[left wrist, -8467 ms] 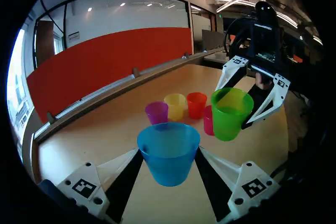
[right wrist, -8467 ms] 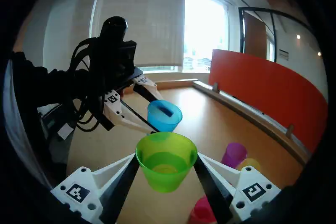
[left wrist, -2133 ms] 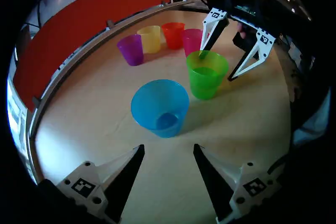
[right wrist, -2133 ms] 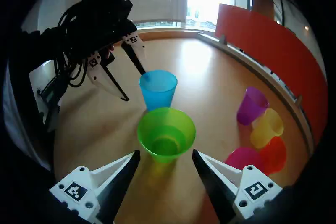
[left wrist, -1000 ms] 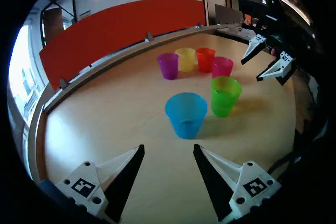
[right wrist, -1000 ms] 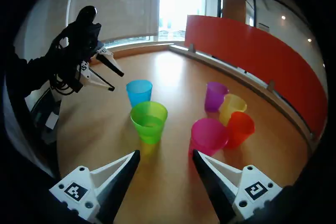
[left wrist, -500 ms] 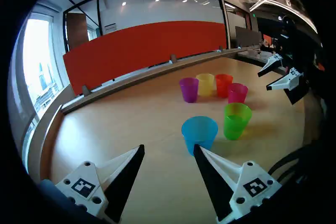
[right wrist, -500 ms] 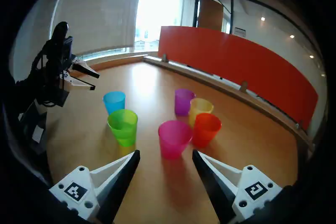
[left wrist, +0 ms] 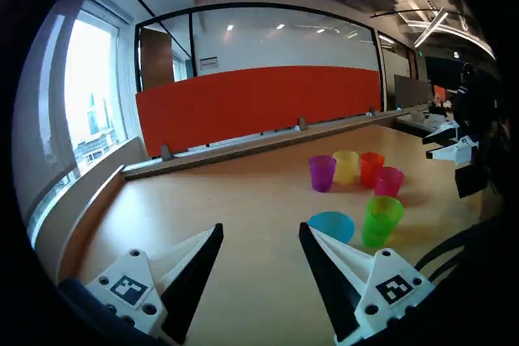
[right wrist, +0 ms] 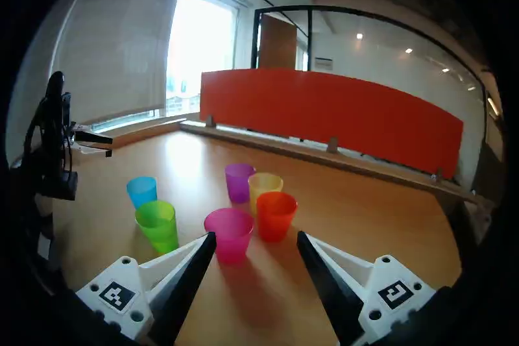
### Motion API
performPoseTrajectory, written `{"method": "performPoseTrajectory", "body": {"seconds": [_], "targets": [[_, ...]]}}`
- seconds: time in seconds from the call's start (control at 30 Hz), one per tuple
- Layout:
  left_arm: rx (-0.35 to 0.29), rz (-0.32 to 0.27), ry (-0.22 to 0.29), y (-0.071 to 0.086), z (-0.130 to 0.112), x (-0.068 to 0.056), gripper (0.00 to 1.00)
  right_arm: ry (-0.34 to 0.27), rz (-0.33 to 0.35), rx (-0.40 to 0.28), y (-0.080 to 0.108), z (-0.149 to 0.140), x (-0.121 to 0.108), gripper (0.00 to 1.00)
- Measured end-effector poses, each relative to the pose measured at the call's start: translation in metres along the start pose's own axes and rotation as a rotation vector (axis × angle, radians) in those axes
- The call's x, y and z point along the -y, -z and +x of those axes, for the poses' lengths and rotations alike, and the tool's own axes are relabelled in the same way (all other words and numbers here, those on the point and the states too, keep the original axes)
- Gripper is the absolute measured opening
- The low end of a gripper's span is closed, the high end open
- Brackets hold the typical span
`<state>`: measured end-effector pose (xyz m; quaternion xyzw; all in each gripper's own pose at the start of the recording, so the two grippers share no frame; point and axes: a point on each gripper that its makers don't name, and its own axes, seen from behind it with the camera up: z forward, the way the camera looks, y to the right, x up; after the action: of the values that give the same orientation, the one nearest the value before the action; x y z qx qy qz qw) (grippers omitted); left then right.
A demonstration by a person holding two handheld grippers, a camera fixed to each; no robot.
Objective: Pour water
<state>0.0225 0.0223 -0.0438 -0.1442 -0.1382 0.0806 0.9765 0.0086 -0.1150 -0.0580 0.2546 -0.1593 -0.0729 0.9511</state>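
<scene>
A blue cup (left wrist: 331,226) and a green cup (left wrist: 381,219) stand side by side on the wooden table (left wrist: 246,197). In the left gripper view my left gripper (left wrist: 259,229) is open and holds nothing; the blue cup sits just past its right fingertip. My right gripper (left wrist: 451,145) hangs far off at the right edge. In the right gripper view my right gripper (right wrist: 255,237) is open and holds nothing, with the blue cup (right wrist: 142,191) and green cup (right wrist: 157,224) off to its left. The left gripper (right wrist: 84,138) is small at the far left.
Purple (right wrist: 239,182), yellow (right wrist: 265,188), orange (right wrist: 276,215) and pink (right wrist: 228,234) cups cluster in front of the right gripper. An orange partition (left wrist: 259,102) runs along the table's far edge. A bright window (right wrist: 198,60) lies beyond.
Both grippers let go of their cups, which now stand on the table. Over the last second both have drawn back and tilted up, so the cups look smaller and lower.
</scene>
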Motion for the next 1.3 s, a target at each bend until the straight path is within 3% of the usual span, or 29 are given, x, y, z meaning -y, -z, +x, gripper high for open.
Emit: {"method": "performPoseTrajectory", "body": {"seconds": [0.67, 1.07, 1.3], "targets": [[-0.144, 0.123, 0.190, -0.002, 0.021, 0.009, 0.86, -0.063, -0.294, -0.214, 0.011, 0.048, -0.057, 0.96], [-0.221, 0.186, 0.194, -0.004, 0.038, 0.012, 0.86, -0.086, -0.434, -0.286, 0.022, 0.057, -0.084, 0.97], [-0.247, 0.247, 0.183, 0.000, 0.042, 0.024, 0.86, -0.095, -0.476, -0.328, 0.030, 0.064, -0.093, 0.96]]}}
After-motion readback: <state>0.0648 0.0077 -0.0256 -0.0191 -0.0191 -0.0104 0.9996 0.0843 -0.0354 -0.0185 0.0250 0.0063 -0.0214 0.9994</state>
